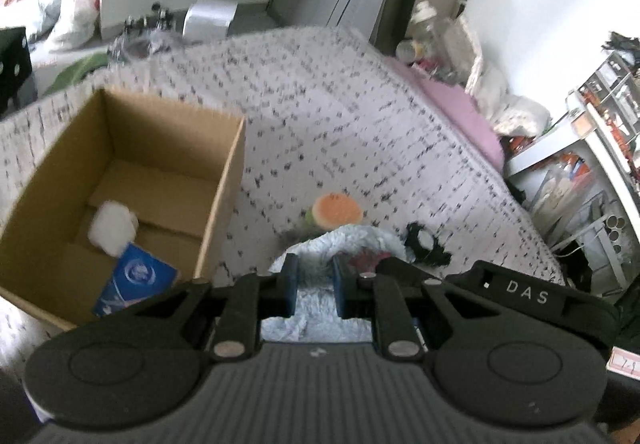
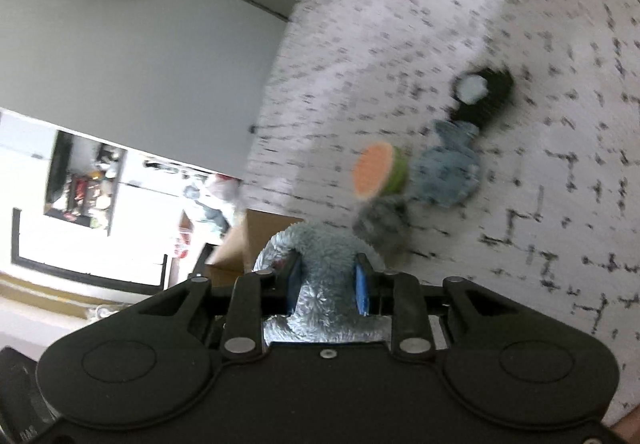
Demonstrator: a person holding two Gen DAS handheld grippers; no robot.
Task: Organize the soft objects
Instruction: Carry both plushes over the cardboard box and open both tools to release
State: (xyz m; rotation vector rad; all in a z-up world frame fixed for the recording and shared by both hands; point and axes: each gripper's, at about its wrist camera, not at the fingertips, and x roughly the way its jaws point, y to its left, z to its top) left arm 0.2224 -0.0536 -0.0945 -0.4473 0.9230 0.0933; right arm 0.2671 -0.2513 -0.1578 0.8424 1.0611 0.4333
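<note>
On the bed (image 1: pixel 360 91), with its speckled cover, we have both grippers on one fluffy pale-blue cloth (image 1: pixel 340 244). The left gripper (image 1: pixel 314 284) has its fingers closed tight on a fold of the pile, and the right gripper (image 2: pixel 328 284) has its fingers clamped on a thicker bunch of the same cloth. The open cardboard box (image 1: pixel 224 179) stands to the left in the left wrist view, already holding a white fluffy item (image 1: pixel 112 228) and a blue packet (image 1: pixel 136 280).

Our judgement is that the step in hand is carrying this cloth over to the box. To do it well, we should keep both grips firm, since plush fabric slides out easily, and lift until the hanging part clears the near wall of the box before we cross. We should move the two hands together so the cloth is neither stretched nor dropped. The orange-and-green round toy (image 2: pixel 380 171), a blue-grey plush piece (image 2: pixel 448 171) and a black item (image 2: pixel 484 95) lie close by on the cover; a trailing edge could drag them.
</note>
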